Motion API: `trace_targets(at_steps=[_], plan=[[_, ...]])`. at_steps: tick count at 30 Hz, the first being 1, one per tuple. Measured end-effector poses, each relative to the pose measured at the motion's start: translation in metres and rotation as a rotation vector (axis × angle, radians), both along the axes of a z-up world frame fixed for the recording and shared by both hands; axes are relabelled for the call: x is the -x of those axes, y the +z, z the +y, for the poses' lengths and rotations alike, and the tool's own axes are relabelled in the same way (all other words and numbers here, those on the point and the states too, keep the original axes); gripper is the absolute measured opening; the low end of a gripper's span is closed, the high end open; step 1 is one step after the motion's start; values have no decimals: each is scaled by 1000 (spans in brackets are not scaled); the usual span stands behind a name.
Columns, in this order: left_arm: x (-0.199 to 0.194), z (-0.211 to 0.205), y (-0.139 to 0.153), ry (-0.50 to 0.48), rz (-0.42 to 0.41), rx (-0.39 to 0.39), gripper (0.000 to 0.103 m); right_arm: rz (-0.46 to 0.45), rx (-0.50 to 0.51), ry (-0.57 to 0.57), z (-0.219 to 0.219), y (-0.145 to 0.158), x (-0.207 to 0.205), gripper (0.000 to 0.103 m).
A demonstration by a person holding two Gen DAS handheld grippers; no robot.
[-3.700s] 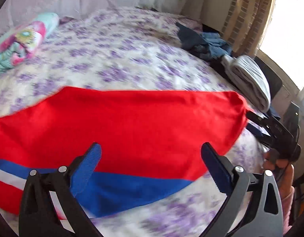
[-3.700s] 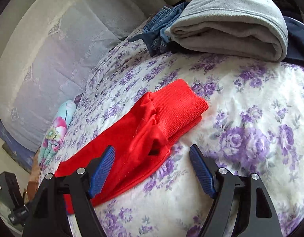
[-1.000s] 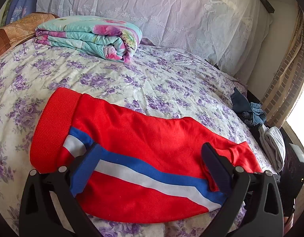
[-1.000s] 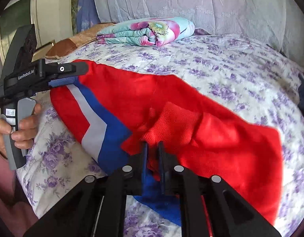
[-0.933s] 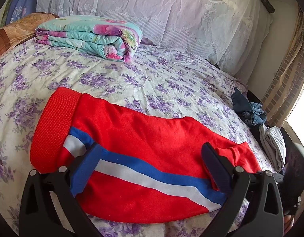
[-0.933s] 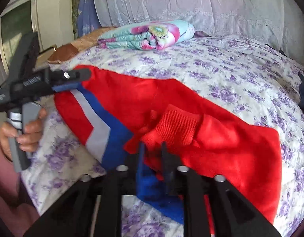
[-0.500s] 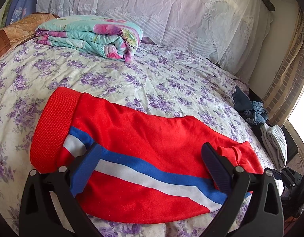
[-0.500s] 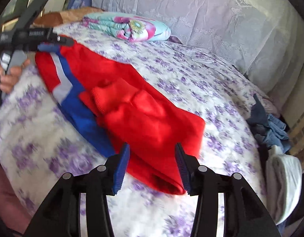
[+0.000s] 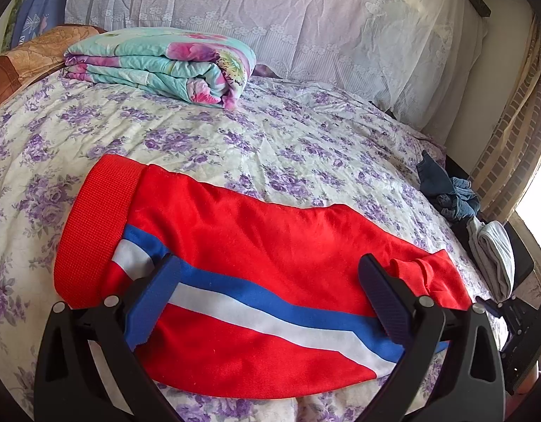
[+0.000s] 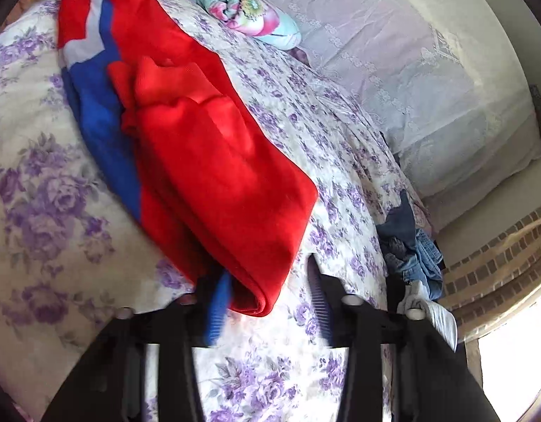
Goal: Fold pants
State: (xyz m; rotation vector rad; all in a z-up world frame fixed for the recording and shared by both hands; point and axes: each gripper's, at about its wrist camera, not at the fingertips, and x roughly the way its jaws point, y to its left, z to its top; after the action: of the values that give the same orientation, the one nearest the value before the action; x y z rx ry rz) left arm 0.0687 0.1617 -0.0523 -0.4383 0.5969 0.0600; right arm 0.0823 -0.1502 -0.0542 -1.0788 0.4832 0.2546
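Red pants (image 9: 256, 242) with a blue and white side stripe lie folded in half on the flowered bed; the ribbed waistband (image 9: 94, 232) is at the left. My left gripper (image 9: 266, 281) hovers open over the stripe, with nothing pinched. In the right wrist view the folded pants (image 10: 217, 161) run away to the upper left, with the ribbed cuffs (image 10: 171, 77) lying on top. My right gripper (image 10: 268, 274) is at the fold end, its jaws closing. The fold's corner lies between the blurred pads, which do not press it.
A folded floral blanket (image 9: 164, 63) rests near the lace-covered pillows (image 9: 305, 24). Crumpled jeans (image 10: 411, 246) and a folded grey garment (image 9: 495, 256) sit at the bed's right edge. A brick wall and a bright window lie beyond.
My right gripper let go of the red cuffs, drew back to the fold end and rolled; its jaws opened and have narrowed again. The left gripper and pants stayed still.
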Motion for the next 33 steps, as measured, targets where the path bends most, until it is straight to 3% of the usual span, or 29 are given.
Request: trace_targets(at_steps=[2, 6, 8, 10, 11, 12, 14, 17, 19, 20, 21, 23, 26, 28, 29, 30, 33], plan=[[-2, -1, 0, -1, 0, 2, 98, -42, 16, -28, -1, 1, 1, 17], [-1, -1, 0, -2, 7, -6, 98, -37, 18, -77, -1, -9, 1, 17], [-2, -1, 0, -2, 8, -5, 98, -43, 79, -63, 3, -23, 4, 18], [-1, 0, 0, -2, 7, -3, 98, -50, 89, -57, 4, -20, 10, 24], [-3, -1, 0, -3, 8, -5, 98, -37, 64, -57, 2, -11, 12, 36], [-2, -1, 0, -2, 9, -6, 98, -17, 19, -49, 0, 0, 14, 49], [-2, -1, 0, -2, 10, -11, 98, 57, -182, -6, -7, 35, 22, 57], [-2, -3, 1, -2, 9, -16, 98, 131, -486, 35, -17, 74, 14, 57], [-2, -8, 5, -10, 2, -31, 98, 148, -620, 10, -22, 83, -8, 55], [0, -13, 9, -25, -10, -46, 98, 161, -663, -8, -23, 83, -21, 52], [1, -21, 14, -50, -24, -66, 98, 188, -693, -28, -24, 81, -32, 38], [2, -39, 25, -112, -51, -101, 98, 305, -787, -82, -29, 69, -71, 25], [-2, -73, 43, -239, -108, -99, 98, 423, -806, -192, -33, 36, -112, 20], [-10, -98, 50, -321, -131, -87, 88, 504, -799, -244, -35, 9, -129, 20], [-18, -117, 53, -392, -124, -83, 68, 503, -819, -241, -36, 2, -127, 20], [-27, -133, 52, -449, -102, -84, 56, 500, -829, -237, -37, 1, -124, 20], [-57, -173, 34, -522, 21, -132, 46, 487, -815, -236, -33, 0, -119, 21]])
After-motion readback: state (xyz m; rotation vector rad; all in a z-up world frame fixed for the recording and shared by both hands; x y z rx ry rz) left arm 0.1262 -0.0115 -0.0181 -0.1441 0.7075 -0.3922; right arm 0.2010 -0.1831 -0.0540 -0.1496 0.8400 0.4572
